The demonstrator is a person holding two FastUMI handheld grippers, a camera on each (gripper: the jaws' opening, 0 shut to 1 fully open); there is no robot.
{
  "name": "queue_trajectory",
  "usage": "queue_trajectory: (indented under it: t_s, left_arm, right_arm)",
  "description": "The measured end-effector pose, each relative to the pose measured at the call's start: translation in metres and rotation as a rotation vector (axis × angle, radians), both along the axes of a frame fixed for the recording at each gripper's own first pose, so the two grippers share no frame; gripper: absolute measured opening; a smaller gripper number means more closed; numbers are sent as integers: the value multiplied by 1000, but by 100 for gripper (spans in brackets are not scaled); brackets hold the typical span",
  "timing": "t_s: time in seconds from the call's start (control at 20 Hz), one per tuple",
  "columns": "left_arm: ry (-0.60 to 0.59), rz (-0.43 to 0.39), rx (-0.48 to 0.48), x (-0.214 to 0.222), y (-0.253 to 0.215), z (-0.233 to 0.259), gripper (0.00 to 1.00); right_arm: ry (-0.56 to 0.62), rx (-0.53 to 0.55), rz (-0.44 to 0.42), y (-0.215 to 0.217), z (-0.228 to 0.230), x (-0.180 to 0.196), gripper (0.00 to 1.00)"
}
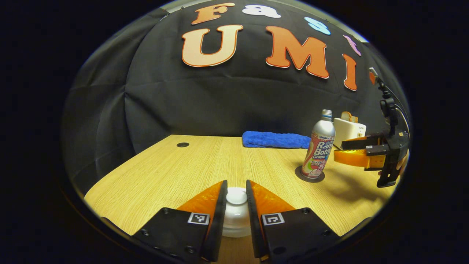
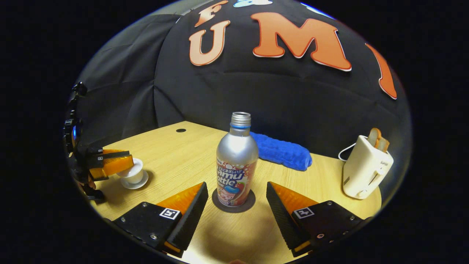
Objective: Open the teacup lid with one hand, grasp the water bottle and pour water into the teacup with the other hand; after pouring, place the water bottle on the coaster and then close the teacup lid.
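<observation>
A white teacup stands close under my left gripper, whose fingers press on the knob of its white lid. The right gripper view shows that gripper over the lid, with the cup on a saucer; I cannot tell whether the lid is seated or slightly raised. A silver uncapped water bottle stands upright on a dark round coaster. My right gripper is open, its fingers wide apart on either side of the bottle's base without touching it. From the left, the bottle and right gripper stand side by side.
A rolled blue towel lies behind the bottle near the back wall. A white toaster with bread in it stands at the right rear corner. The wooden table has a cable hole at the far left.
</observation>
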State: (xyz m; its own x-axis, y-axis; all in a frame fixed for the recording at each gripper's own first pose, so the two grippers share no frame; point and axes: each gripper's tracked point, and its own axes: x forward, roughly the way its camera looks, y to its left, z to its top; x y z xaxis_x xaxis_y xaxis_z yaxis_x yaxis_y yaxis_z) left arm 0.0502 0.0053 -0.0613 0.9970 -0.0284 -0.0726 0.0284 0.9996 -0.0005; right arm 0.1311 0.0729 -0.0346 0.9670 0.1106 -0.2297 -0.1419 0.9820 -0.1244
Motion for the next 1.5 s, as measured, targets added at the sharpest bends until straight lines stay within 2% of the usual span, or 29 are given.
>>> queue_trajectory:
  t_s: [0.1,0.15,0.3,0.4,0.45,0.5,0.6,0.8,0.85,1.05,1.1,1.15,1.25,1.3,1.5]
  left_arm:
    - [-41,4,-5,-2,-1,14,42]
    - [-64,9,-1,-4,-2,23,57]
    - [-138,7,12,-12,-12,57,72]
    - [-168,-12,8,-18,-25,79,73]
    - [-185,-28,7,-25,-32,90,83]
    - [-210,-32,6,-30,-38,105,84]
    - [-258,-36,3,-41,-49,128,98]
    - [-333,-34,-13,-59,-63,166,100]
    - [-347,-34,-10,-62,-67,171,97]
    - [-359,-39,-13,-74,-78,176,97]
    - [-363,-34,-13,-74,-78,176,100]
    - [-364,-26,-8,-76,-78,177,94]
    - [-364,-16,9,-80,-79,176,100]
    - [-367,-14,12,-80,-81,176,97]
    - [-377,-14,26,-82,-85,178,100]
  right_arm:
    - [-42,15,-23,-6,16,-14,96]
    - [-65,15,-42,-11,24,-20,96]
    - [-152,8,-99,-28,58,-40,96]
    - [-209,1,-132,-38,80,-52,96]
    - [-236,1,-149,-42,88,-58,96]
    - [-258,4,-170,-47,95,-67,96]
    - [-305,19,-197,-52,110,-81,96]
    - [-349,37,-260,-69,125,-102,96]
    - [-357,36,-266,-71,128,-107,96]
    - [-386,16,-292,-83,131,-117,96]
    - [-390,17,-297,-86,132,-118,96]
    - [-391,20,-297,-86,131,-120,96]
    - [-399,26,-289,-85,134,-121,96]
    - [-404,30,-286,-89,134,-120,95]
    - [-416,37,-273,-89,134,-121,95]
